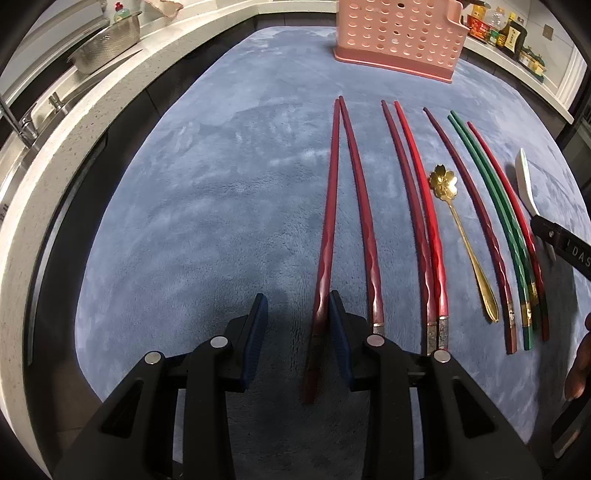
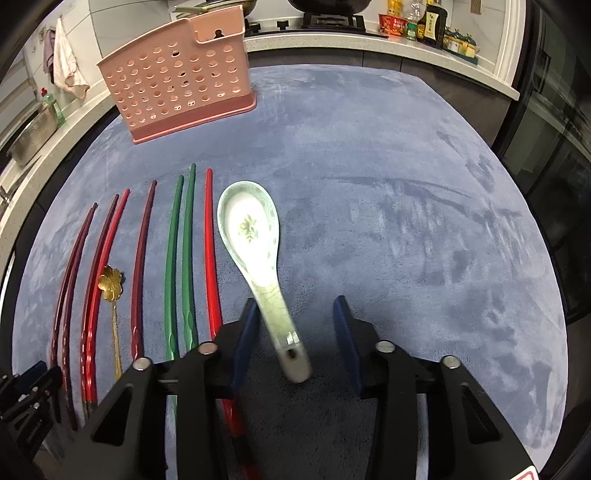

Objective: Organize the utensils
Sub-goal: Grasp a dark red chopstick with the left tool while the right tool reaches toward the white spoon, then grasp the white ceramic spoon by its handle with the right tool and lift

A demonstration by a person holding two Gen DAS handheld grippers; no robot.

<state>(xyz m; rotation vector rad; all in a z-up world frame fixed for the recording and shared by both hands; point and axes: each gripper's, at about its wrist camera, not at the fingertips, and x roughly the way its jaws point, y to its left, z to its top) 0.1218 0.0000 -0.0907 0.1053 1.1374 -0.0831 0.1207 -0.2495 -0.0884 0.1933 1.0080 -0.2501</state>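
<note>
Several chopsticks lie side by side on a blue mat (image 1: 221,184). One dark red chopstick (image 1: 327,221) runs between the jaws of my left gripper (image 1: 298,295), close against the right pad; the left pad stands apart from it, so the gripper is open. Its partner (image 1: 360,206) lies just right of the fingers. Beyond are a red pair (image 1: 413,199), a gold flower spoon (image 1: 443,181), and green chopsticks (image 1: 495,206). The handle of a white ceramic spoon (image 2: 247,225) lies between the pads of my right gripper (image 2: 295,300). The right pad is clear of it, so that gripper is open.
A pink perforated utensil holder (image 2: 177,77) stands upright at the mat's far side. A metal colander (image 1: 107,44) sits in the sink at the left. Sauce bottles (image 2: 428,22) line the back counter. The mat to the right of the ceramic spoon is bare.
</note>
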